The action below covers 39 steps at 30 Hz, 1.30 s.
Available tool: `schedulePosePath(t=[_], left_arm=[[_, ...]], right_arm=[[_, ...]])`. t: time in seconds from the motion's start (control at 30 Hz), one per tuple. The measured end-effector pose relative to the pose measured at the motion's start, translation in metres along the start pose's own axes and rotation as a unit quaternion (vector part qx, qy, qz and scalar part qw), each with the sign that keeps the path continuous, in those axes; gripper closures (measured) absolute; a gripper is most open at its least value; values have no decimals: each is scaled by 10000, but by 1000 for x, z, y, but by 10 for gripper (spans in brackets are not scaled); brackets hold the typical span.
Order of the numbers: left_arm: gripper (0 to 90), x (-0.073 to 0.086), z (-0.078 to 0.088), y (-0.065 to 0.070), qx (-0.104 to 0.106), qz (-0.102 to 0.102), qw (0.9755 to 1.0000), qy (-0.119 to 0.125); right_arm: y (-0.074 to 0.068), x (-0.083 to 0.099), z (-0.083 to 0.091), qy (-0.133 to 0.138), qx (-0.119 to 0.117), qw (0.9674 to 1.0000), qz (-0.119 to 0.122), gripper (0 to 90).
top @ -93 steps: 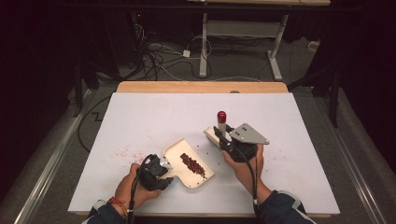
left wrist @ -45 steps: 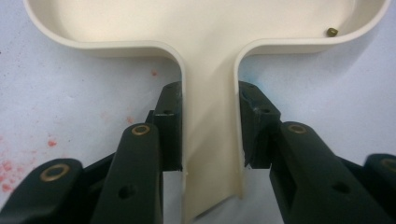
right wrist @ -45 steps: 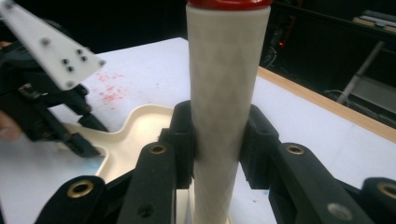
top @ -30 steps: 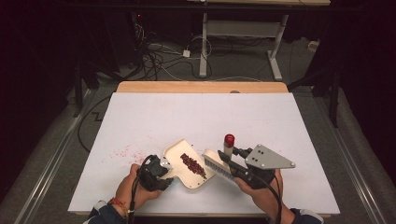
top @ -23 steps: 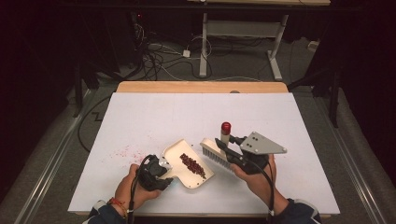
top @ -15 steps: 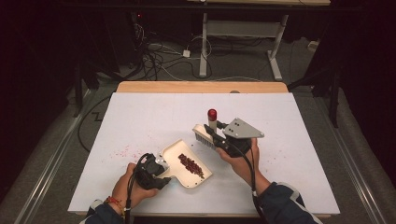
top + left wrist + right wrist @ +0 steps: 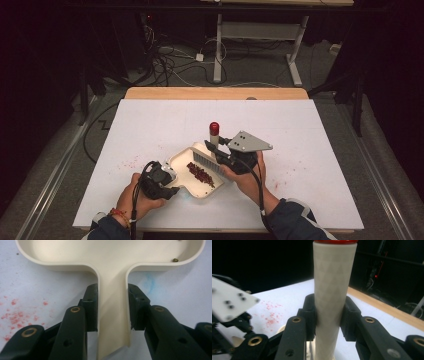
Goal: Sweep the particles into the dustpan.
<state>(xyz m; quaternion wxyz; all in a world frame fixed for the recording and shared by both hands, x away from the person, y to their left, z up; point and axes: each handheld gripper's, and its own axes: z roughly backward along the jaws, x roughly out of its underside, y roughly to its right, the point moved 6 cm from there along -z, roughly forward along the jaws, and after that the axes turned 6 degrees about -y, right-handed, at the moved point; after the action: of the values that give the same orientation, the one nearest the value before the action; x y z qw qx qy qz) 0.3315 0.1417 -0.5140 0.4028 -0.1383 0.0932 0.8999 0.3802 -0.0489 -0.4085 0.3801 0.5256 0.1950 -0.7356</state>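
Gripping, left gripper [image 7: 112, 312]: jaws clamp the dustpan [image 7: 110, 262] handle; pan's far edge cut off.
Right gripper [image 7: 328, 312]: closed around brush [image 7: 334, 285] handle; bristles hidden below.
Crumbs [image 7: 200, 174]: dark-red heap inside pan on table [image 7: 310, 135].

A cream dustpan [image 7: 197, 172] lies flat on a white table, its short handle [image 7: 112, 322] pointing toward the person and clamped from both sides. A line of dark red crumbs [image 7: 200, 173] sits inside the pan, and one small brownish grain rests against its inner wall in the left gripper view. A brush [image 7: 210, 155] with a pale, red-capped handle [image 7: 334, 297] stands nearly upright, its bristle head over the pan's far right rim, the handle pinched on both sides.
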Motion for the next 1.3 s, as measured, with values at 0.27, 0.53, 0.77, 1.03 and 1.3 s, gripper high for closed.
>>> schedulePosePath(t=[0.27,0.53,0.77,1.03,1.3], left_arm=[[638,-1,-1,-2,-50,18,10000,-10],[638,-1,-1,-9,-76,183,9998,79],[638,-2,-2,-10,-125,223,9996,121],[638,-4,-4,-9,-163,256,9994,133],[637,-4,-5,-14,-214,331,9991,179]], right_arm=[[7,-9,17,210,229,9995,88,702],[7,9,-1,-7,260,9993,264,702],[-16,8,-10,59,32,9990,441,702],[-35,5,-11,71,-109,9982,578,702],[-33,1,-6,67,-203,9988,435,701]])
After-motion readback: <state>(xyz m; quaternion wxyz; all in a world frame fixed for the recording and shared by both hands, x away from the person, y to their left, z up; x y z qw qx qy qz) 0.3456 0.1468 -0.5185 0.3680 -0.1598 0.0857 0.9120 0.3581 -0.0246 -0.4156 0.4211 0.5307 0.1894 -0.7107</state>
